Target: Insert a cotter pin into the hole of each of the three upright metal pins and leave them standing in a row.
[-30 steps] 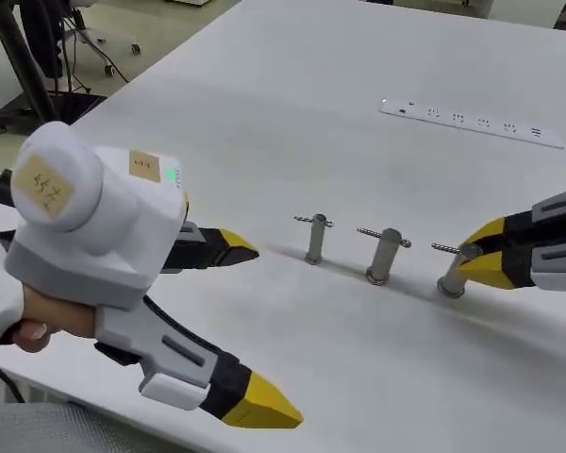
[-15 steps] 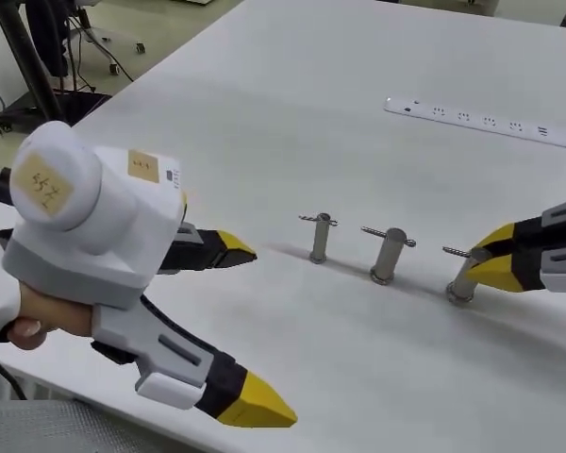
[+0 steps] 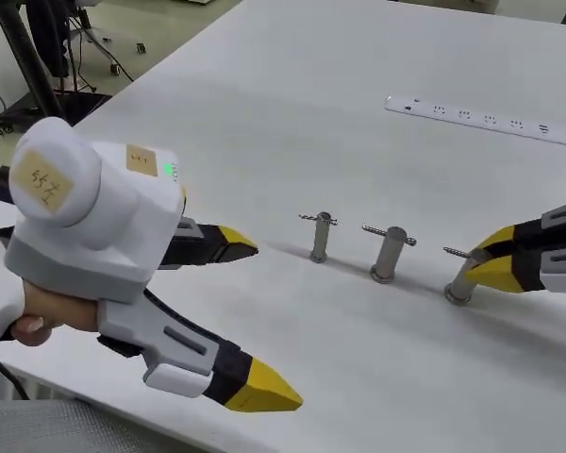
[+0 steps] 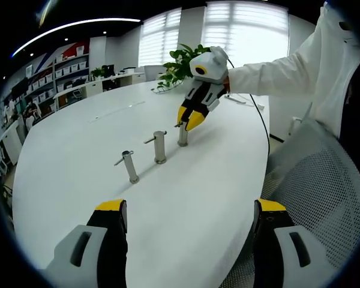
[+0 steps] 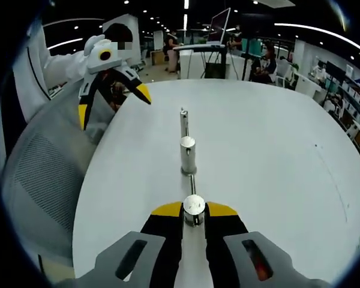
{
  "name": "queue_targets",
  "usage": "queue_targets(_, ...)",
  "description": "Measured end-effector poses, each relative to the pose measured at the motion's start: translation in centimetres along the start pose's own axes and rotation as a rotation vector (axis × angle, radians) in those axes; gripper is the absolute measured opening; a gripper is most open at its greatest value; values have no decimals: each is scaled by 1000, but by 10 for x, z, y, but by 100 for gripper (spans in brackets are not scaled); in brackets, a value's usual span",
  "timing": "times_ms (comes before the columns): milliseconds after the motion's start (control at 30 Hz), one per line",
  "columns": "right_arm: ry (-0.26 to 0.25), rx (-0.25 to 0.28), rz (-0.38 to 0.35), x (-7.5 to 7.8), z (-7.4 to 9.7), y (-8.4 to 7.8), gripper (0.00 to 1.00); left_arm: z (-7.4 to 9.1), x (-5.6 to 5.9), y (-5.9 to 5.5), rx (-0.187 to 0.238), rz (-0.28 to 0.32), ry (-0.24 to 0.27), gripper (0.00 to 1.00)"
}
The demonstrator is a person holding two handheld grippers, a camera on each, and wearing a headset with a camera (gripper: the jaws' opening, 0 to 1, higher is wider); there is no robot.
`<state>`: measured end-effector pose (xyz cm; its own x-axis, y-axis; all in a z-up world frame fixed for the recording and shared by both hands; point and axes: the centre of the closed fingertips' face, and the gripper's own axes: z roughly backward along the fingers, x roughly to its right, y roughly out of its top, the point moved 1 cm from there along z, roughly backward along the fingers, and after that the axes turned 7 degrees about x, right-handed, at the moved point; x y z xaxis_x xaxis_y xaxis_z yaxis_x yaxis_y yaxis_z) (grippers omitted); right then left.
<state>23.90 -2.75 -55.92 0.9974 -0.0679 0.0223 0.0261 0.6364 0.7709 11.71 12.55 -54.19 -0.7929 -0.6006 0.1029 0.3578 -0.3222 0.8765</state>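
Note:
Three upright metal pins stand in a row on the white table: left pin, middle pin, right pin. A thin cotter pin crosses the top of each, for example the one on the middle pin. My right gripper comes in from the right, and in the right gripper view its yellow jaws hug the top of the right pin. My left gripper hovers wide open well left of the row, holding nothing; from its own view the row lies ahead.
A white power strip lies on the far side of the table. The table's near edge runs under the left gripper, with a grey mesh chair beyond it. Desks and people fill the background.
The view has drifted slightly. Both grippers and the three pins keep about the same places.

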Motion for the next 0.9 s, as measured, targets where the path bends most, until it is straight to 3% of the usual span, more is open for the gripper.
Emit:
queue_targets(267,-10,-9,14,-5,0,1,9,2,0,-1,0,18,5,86)
queue_targets(333,-26,-16,-17,-4,-1,-1,9,2,1,-2,1,22,6,86)
queue_targets(367,-63,-14,-63,-2,-1,-1,13,3,1,-2,2,23,7,86)
queue_targets(400,-58,1,-42,-2,-1,1,18,3,1,-2,4,24,9,86)
queue_targets(433,-69,56,-76,-3,-1,8,24,3,0,-2,8,23,16,86)
queue_targets(533,-102,130,-184,-3,4,19,38,5,-10,2,36,44,74,87)
queue_targets(600,-131,133,-170,-2,9,23,44,6,-18,8,68,71,113,88)
queue_targets(733,-157,138,-167,-10,18,29,54,9,-21,22,123,99,128,87)
queue_targets(833,-168,159,-141,-21,25,36,58,10,-22,26,129,100,144,91)
queue_targets(900,-173,187,-143,-18,28,36,61,10,-22,26,122,98,147,92)
